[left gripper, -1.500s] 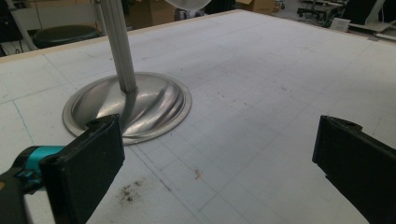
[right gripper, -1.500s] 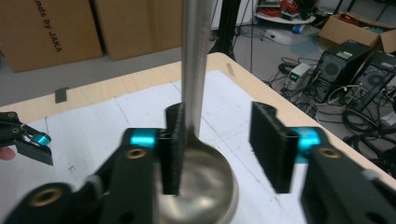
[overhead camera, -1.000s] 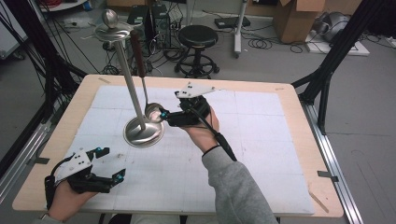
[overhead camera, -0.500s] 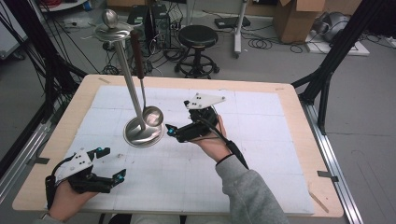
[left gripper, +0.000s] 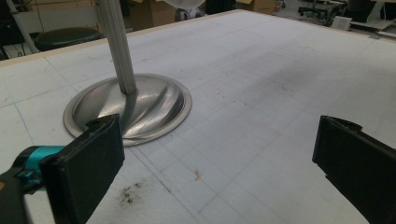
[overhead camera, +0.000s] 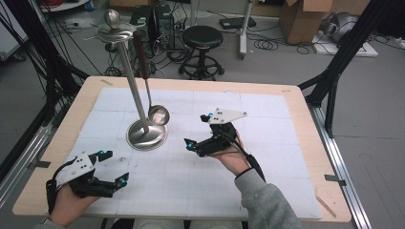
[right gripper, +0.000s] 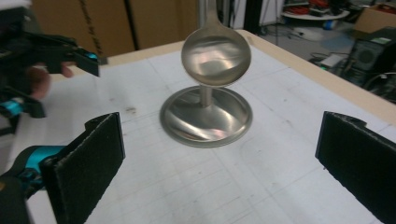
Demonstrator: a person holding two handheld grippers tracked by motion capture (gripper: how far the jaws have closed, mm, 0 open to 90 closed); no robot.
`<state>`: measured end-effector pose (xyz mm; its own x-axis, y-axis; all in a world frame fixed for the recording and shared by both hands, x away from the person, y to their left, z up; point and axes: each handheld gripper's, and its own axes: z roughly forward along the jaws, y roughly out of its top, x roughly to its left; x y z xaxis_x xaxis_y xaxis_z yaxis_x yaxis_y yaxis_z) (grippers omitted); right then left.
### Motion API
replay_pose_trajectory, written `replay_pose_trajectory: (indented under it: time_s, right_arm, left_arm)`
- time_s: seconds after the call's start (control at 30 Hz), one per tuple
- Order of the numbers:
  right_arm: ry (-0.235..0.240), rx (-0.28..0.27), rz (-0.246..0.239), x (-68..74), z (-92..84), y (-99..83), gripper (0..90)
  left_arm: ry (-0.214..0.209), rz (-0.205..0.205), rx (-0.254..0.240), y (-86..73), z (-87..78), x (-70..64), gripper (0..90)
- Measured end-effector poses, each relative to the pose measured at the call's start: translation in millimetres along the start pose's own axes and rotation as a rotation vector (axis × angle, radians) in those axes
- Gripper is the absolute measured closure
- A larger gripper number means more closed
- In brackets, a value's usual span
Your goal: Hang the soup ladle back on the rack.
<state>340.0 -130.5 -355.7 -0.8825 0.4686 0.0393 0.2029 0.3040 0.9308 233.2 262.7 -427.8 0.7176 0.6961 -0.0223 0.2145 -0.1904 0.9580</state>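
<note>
One white gridded mat (overhead camera: 200, 181) covers the wooden table (overhead camera: 305, 143).

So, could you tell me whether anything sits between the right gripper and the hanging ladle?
Nothing visible does. The right gripper, jaws open, faces the ladle across bare white mat; the stand is behind the bowl, not before it.
</note>
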Motion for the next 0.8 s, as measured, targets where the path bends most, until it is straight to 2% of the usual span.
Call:
replay_pose_trajectory:
  time_s: [0.17,0.57,0.63,0.8]
  right_arm:
    - [0.025,-0.011,0.018,-4.4,-7.3,-16.0,0.2]
    - [-0.023,-0.022,0.077,-20.3,-31.5,-39.0,0.2]
    - [-0.030,-0.018,0.071,-22.3,-36.7,-42.2,0.2]
    - [-0.048,-0.039,0.098,-30.5,-53.9,-52.8,0.2]
  left_arm:
    - [-0.002,0.003,0.008,-0.4,0.7,-0.1,2.7]
    - [-0.004,0.005,0.005,0.0,-0.3,0.0,2.7]
    - [-0.004,0.003,0.004,0.1,-0.5,-0.4,2.7]
    - [-0.007,0.003,0.005,0.1,-0.1,-0.4,2.7]
